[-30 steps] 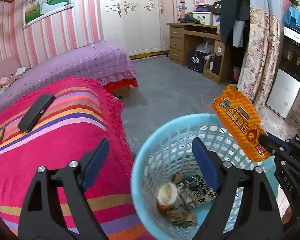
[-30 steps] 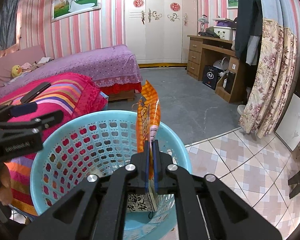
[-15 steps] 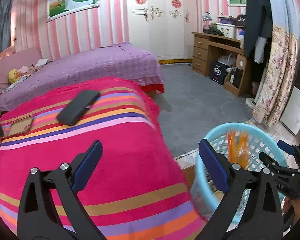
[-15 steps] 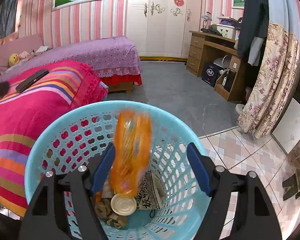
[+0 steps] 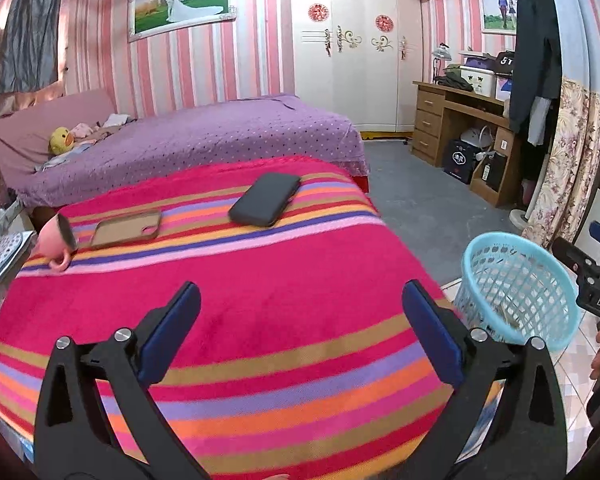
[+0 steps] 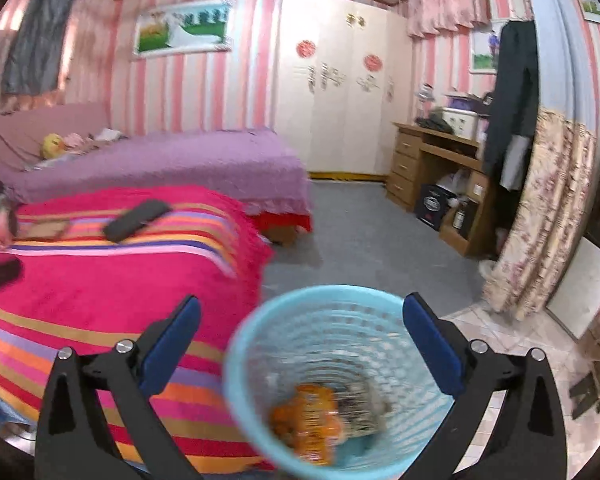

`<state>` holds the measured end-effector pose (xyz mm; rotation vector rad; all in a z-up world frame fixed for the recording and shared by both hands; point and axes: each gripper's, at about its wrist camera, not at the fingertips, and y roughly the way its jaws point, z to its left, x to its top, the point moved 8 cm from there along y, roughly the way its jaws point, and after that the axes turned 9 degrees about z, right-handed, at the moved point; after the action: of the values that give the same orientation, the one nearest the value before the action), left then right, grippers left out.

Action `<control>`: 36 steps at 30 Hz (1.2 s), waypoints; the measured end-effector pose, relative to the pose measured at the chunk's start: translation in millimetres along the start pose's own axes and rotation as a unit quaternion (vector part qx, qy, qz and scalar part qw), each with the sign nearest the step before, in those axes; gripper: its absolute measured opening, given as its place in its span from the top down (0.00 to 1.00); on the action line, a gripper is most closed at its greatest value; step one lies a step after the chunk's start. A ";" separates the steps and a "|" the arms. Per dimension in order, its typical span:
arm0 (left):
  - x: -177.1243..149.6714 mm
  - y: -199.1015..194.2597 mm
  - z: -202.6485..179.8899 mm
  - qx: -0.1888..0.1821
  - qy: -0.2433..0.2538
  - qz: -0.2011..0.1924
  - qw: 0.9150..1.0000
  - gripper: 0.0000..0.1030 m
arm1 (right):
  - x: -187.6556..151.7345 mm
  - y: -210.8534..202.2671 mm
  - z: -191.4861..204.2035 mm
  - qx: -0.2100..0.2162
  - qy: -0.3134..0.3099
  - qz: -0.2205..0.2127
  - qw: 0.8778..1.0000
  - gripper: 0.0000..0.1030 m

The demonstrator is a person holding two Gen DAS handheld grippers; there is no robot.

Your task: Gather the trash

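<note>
A light-blue mesh basket (image 6: 236,364) stands on the floor beside the striped bed. An orange snack wrapper (image 6: 308,412) lies inside it on other crumpled trash. My right gripper (image 6: 302,302) hangs above the basket. Its jaws are opening and nothing is between them. My left gripper (image 5: 300,292) is over the red striped blanket (image 5: 284,312), its jaws also opening on nothing. In the left wrist view the basket (image 5: 520,280) sits at the right, with the right gripper (image 5: 584,242) at the frame's edge past it.
A black phone (image 5: 266,198), a brown phone case (image 5: 126,228) and a pink cup (image 5: 56,240) lie on the blanket. A purple bed (image 5: 204,140) is behind it. A wooden desk (image 5: 456,120) and a floral curtain (image 5: 564,168) stand to the right.
The right gripper opened and the orange wrapper fell into the basket. The left gripper swung left, from over the basket to over the blanket. The right gripper rose away from the basket.
</note>
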<state>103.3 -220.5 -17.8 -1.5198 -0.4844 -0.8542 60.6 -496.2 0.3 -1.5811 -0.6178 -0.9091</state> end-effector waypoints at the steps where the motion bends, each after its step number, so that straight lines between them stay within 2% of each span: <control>1: -4.0 -2.7 3.4 0.002 0.001 -0.001 1.000 0.05 | -2.3 -6.9 14.3 0.009 -0.002 -0.002 1.000 0.04; 6: -32.6 -11.9 26.2 0.015 -0.002 -0.003 1.000 0.05 | -27.6 -22.0 57.5 0.039 0.013 -0.007 0.999 0.04; 12: -50.2 -5.8 37.0 0.008 -0.010 -0.005 1.000 0.05 | -46.8 -14.4 79.4 0.031 -0.008 0.007 0.999 0.04; 18: -45.4 -8.8 31.5 0.018 0.003 -0.030 0.999 0.05 | -45.6 -15.3 80.5 0.034 0.001 -0.001 0.999 0.04; 36: -38.7 -10.5 43.4 0.021 -0.016 -0.047 0.999 0.05 | -32.9 -27.4 96.9 0.030 -0.028 -0.039 0.998 0.04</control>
<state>81.0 -169.7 -38.3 -1.4831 -0.5984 -0.8876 41.8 -393.2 -15.8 -1.5428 -0.7446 -0.8982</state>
